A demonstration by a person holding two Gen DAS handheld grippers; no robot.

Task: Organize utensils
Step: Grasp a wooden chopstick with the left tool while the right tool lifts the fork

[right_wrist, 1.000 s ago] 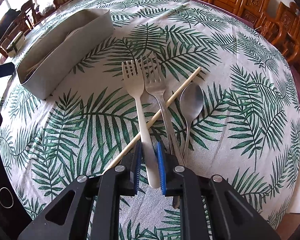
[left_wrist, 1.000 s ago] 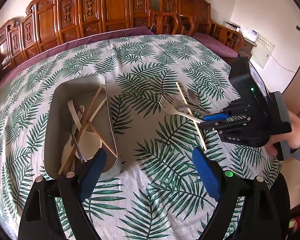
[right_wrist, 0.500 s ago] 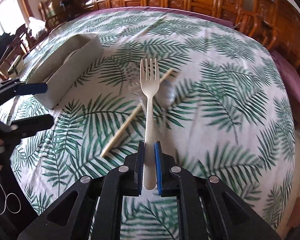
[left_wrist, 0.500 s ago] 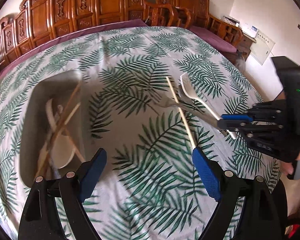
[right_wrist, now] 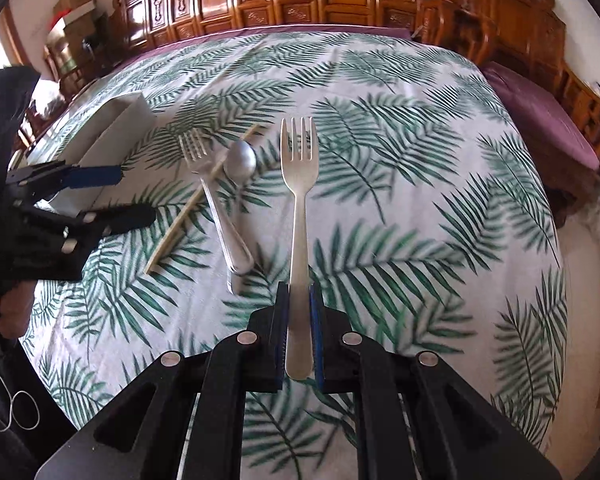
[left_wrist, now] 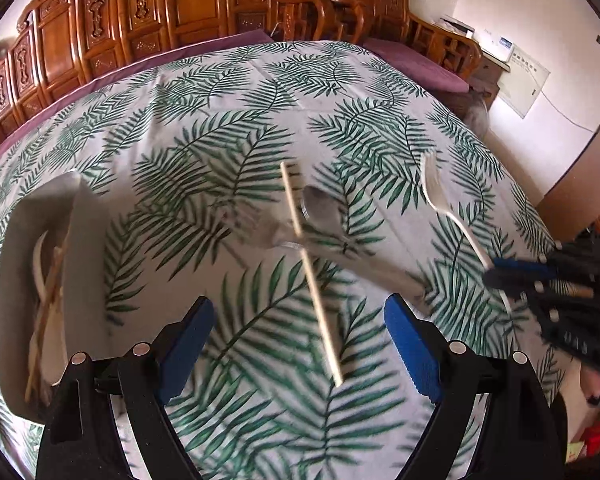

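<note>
While the right gripper [right_wrist: 299,332] holds the cream fork [right_wrist: 299,216] by its handle, jaws clamped narrow on it and tines pointing away above the leaf-print cloth of the bench [right_wrist: 400,200], the left gripper [left_wrist: 296,344] hangs over the cloth with its jaws spread wide and nothing between them. Near the middle of the bench lie a metal fork [right_wrist: 214,196], a metal spoon [right_wrist: 240,164] and a single chopstick [right_wrist: 204,196] crossing them. The grey tray [left_wrist: 84,260] towards the left edge holds chopsticks and pale utensils.
</note>
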